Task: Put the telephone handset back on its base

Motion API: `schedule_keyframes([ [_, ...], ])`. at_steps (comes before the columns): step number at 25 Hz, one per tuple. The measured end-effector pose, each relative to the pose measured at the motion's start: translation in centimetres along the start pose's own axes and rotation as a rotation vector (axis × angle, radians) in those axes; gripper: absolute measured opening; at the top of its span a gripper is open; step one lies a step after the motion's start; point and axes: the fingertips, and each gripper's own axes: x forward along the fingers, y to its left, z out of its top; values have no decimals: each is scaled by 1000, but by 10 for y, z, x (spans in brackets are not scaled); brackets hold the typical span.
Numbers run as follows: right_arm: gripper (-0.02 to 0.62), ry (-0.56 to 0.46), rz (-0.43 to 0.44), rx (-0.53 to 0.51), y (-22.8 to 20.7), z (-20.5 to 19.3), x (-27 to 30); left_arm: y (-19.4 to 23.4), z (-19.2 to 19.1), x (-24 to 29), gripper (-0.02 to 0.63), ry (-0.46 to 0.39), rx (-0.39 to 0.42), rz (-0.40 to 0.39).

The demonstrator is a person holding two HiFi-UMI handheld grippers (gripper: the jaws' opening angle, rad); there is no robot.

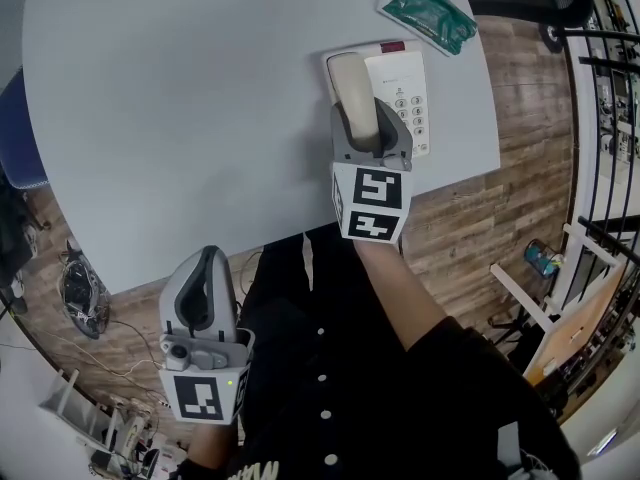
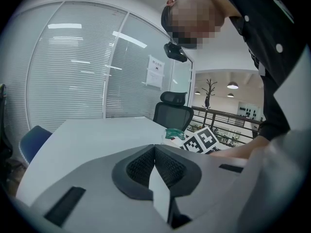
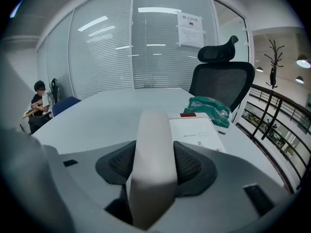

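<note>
While the right tool clamps the handset, its long axis runs six to twelve o'clock over the base, nine o'clock side

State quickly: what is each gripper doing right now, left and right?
Left gripper: closed, nothing between its jaws.
Right gripper: closed on the telephone handset.

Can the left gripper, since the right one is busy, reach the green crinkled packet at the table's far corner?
Probably not from here: the left gripper hangs off the grey table's near edge, jaws shut, and the green crinkled packet lies beyond the right gripper holding the cream handset.
</note>
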Motion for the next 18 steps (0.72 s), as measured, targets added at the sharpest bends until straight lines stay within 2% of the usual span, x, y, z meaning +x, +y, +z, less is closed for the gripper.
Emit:
schedule_keyframes([
  [3, 269, -3, 15, -19, 2, 3, 1, -1, 0, 2, 15, -1, 0, 0],
  [10, 282, -87, 110, -68, 8, 26, -14, -6, 16, -1, 15, -39, 22, 1],
  [14, 281, -126, 236, -56, 5, 42, -37, -5, 31, -2, 15, -75, 42, 10],
  [18, 281, -213, 348, -52, 0, 70, -72, -6, 53, -3, 15, -123, 71, 8],
])
